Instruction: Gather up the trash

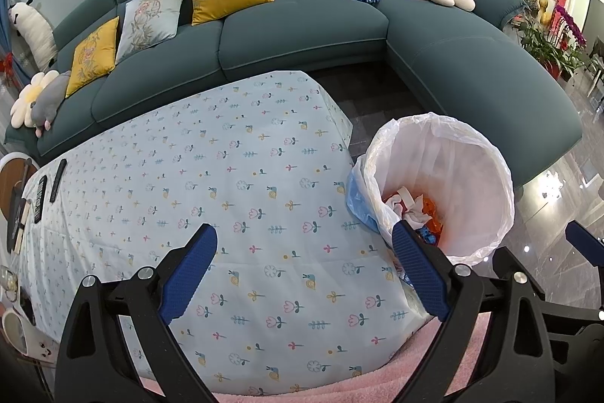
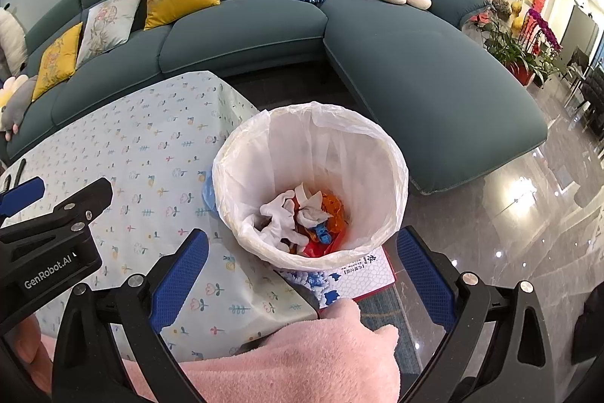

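Note:
A white-lined trash bin stands on the floor beside the table's right corner. Crumpled white tissues and orange and blue wrappers lie at its bottom. My right gripper hovers open above the bin's near rim, nothing between its blue pads. In the left wrist view the same bin shows at the right, and my left gripper stands open over the floral tablecloth, holding nothing. Its right pad overlaps the bin's near edge.
A teal corner sofa with yellow cushions and flower pillows curves behind the table. Two remotes lie at the table's far left. A pink fluffy cloth covers the near foreground. A printed box lies under the bin. Glossy floor is to the right.

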Demonstrator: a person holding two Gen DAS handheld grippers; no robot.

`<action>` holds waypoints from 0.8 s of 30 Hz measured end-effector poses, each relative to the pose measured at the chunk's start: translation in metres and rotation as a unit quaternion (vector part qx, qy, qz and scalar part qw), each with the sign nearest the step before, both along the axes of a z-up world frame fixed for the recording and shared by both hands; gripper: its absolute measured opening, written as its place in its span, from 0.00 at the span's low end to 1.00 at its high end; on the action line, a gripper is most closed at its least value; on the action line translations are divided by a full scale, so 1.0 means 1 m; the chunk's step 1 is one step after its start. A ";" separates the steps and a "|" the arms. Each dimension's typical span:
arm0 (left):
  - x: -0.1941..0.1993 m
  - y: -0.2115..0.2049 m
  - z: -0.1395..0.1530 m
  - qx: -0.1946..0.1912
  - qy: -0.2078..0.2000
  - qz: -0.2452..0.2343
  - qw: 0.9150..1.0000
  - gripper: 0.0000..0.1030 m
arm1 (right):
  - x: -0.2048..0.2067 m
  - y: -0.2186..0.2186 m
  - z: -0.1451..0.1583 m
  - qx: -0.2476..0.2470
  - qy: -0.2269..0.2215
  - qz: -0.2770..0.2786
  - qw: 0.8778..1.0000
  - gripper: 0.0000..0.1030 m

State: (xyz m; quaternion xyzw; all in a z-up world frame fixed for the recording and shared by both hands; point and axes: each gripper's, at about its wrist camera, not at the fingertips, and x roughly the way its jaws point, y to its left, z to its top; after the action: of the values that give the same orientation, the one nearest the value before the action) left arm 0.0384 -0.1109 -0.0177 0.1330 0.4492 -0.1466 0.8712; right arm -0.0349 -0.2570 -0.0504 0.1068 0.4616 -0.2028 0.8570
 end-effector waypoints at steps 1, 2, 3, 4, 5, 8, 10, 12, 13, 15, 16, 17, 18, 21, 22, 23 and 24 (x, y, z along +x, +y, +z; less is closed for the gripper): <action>-0.001 0.000 -0.001 0.000 0.001 0.000 1.000 0.87 | 0.000 0.000 0.000 0.000 0.000 0.000 1.000 0.93; -0.001 0.000 -0.002 0.001 0.001 0.000 1.000 0.87 | 0.000 0.000 0.000 0.000 0.000 0.000 1.000 0.93; -0.002 0.000 -0.002 0.001 0.001 0.000 1.000 0.87 | 0.000 0.000 -0.001 0.000 0.000 0.000 1.000 0.93; -0.002 0.000 -0.003 0.001 0.001 -0.001 1.000 0.87 | 0.000 0.000 -0.001 0.000 0.001 0.000 1.000 0.93; -0.002 0.000 -0.003 0.001 0.001 -0.001 1.000 0.87 | -0.001 0.000 -0.001 0.000 0.001 0.000 1.000 0.93; -0.003 -0.001 -0.003 0.001 0.002 -0.002 1.000 0.87 | -0.001 0.000 -0.001 0.000 0.001 -0.001 1.000 0.93; -0.004 -0.001 -0.004 0.002 0.002 -0.003 1.000 0.87 | -0.002 -0.001 -0.002 0.000 0.001 -0.001 1.000 0.93; -0.005 -0.002 -0.005 0.003 0.002 -0.005 1.000 0.87 | -0.002 -0.001 -0.003 0.000 0.001 -0.001 1.000 0.93; -0.005 -0.001 -0.006 0.003 0.002 -0.005 1.000 0.87 | -0.002 -0.001 -0.003 0.000 0.001 -0.001 1.000 0.93; -0.005 -0.002 -0.006 0.002 0.004 -0.006 1.000 0.87 | -0.002 -0.001 -0.003 -0.002 0.002 0.000 1.000 0.93; -0.005 -0.002 -0.006 0.002 0.004 -0.006 1.000 0.87 | -0.003 -0.001 -0.004 -0.001 0.002 -0.001 1.000 0.93; -0.006 -0.002 -0.006 0.002 0.003 -0.006 1.000 0.87 | -0.003 -0.001 -0.004 -0.001 0.002 -0.001 1.000 0.93; -0.005 -0.002 -0.006 0.002 0.004 -0.006 1.000 0.87 | -0.003 -0.001 -0.005 0.000 0.002 -0.002 1.000 0.93; -0.006 -0.002 -0.006 0.002 0.004 -0.006 1.000 0.87 | -0.004 -0.001 -0.005 0.000 0.002 -0.002 1.000 0.93; -0.006 -0.002 -0.006 0.003 0.004 -0.005 1.000 0.87 | -0.004 -0.001 -0.006 0.000 0.002 -0.002 1.000 0.93; -0.006 -0.002 -0.006 0.002 0.004 -0.005 1.000 0.87 | -0.005 -0.002 -0.006 0.000 0.002 -0.003 1.000 0.93; -0.006 -0.002 -0.006 0.002 0.005 -0.006 1.000 0.87 | -0.004 -0.002 -0.007 0.000 0.002 -0.003 1.000 0.93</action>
State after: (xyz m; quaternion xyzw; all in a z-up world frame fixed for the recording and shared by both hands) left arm 0.0325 -0.1133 -0.0236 0.1368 0.4530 -0.1513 0.8679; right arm -0.0394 -0.2588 -0.0571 0.1078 0.4634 -0.2059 0.8552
